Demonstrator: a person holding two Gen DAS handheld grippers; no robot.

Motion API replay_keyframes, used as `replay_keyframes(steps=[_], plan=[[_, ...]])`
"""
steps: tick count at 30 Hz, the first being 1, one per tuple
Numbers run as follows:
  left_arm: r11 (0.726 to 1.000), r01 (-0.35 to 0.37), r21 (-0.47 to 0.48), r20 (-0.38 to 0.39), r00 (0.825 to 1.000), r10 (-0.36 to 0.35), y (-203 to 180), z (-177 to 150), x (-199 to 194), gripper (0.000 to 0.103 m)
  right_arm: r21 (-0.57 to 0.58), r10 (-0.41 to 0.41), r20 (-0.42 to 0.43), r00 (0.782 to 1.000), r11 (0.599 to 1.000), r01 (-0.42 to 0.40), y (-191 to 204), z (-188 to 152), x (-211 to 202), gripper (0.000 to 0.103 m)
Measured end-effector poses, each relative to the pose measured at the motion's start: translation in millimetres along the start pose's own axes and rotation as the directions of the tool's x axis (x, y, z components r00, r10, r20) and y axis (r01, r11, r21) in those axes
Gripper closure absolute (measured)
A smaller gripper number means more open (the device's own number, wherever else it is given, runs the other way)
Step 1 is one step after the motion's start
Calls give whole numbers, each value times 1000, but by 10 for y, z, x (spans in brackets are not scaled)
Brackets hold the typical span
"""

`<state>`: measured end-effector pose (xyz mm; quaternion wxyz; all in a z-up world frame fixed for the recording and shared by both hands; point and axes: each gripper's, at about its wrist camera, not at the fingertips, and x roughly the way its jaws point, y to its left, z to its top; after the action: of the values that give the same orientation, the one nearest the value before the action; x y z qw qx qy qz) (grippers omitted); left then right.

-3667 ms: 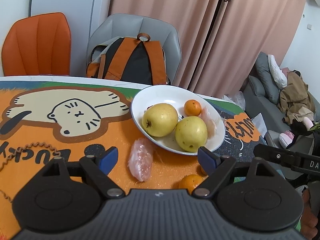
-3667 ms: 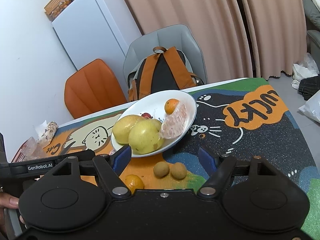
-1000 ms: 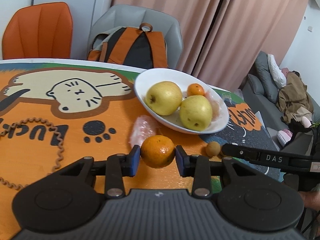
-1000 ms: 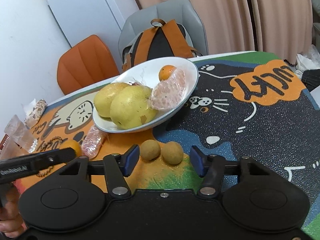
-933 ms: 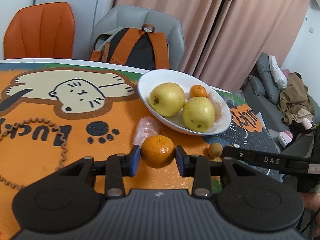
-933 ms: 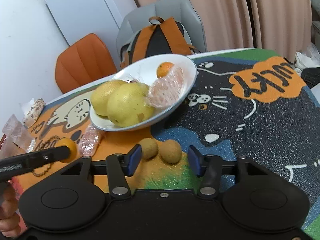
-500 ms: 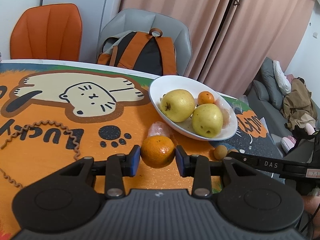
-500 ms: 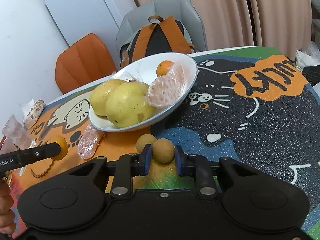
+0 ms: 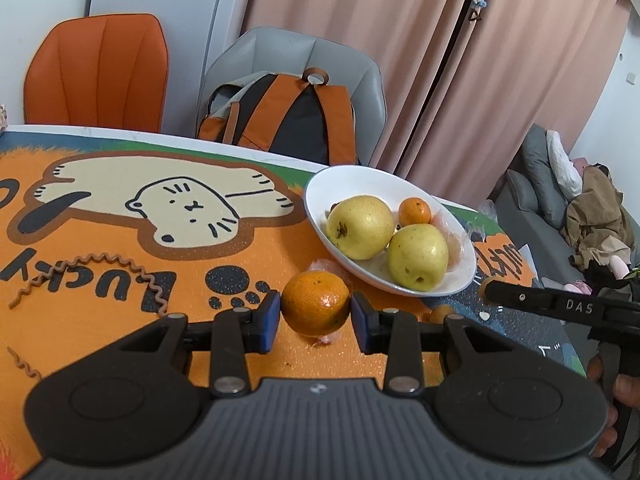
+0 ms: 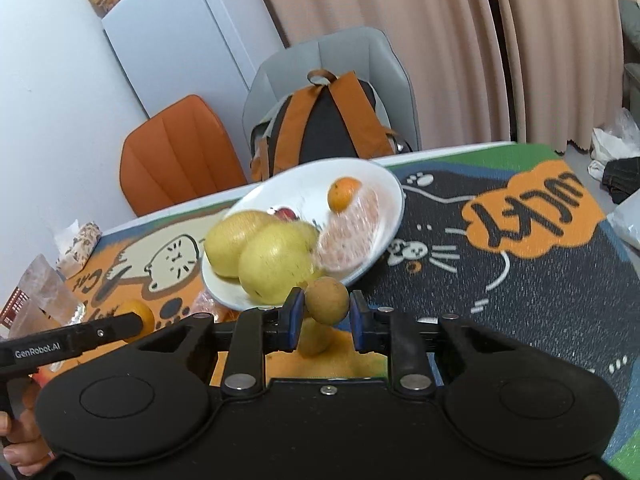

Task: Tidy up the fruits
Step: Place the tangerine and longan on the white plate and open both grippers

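Observation:
My left gripper is shut on an orange mandarin, held above the orange mat just short of the white bowl. The bowl holds two yellow pears, a small mandarin and a wrapped pomelo piece. My right gripper is shut on a small round brown fruit, lifted off the mat in front of the bowl. A second brown fruit lies on the mat under it. Another wrapped pomelo piece lies beside the bowl, mostly hidden behind the held mandarin.
An orange chair and a grey chair with an orange-and-black backpack stand behind the table. A wavy brown cord lies on the cat-print mat. Plastic packets sit at the table's left end; a white fridge stands behind.
My right gripper closed on the small brown fruit and lifted it off the mat, leaving its neighbour there. The left gripper still holds the mandarin, and its view has shifted slightly.

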<state>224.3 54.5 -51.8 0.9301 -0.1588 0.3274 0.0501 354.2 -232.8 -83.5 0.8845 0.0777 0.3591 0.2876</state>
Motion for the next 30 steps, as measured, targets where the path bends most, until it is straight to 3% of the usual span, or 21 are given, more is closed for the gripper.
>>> replay_keyframes(steps=[15, 30], plan=[[1000, -10, 3, 24, 1000, 10, 51, 150, -4, 67, -41, 17, 50, 999, 999, -15, 156, 411, 93, 80], [1000, -31, -3, 37, 999, 31, 139, 370, 90, 67, -61, 33, 44, 998, 998, -31, 210, 631, 359, 80]])
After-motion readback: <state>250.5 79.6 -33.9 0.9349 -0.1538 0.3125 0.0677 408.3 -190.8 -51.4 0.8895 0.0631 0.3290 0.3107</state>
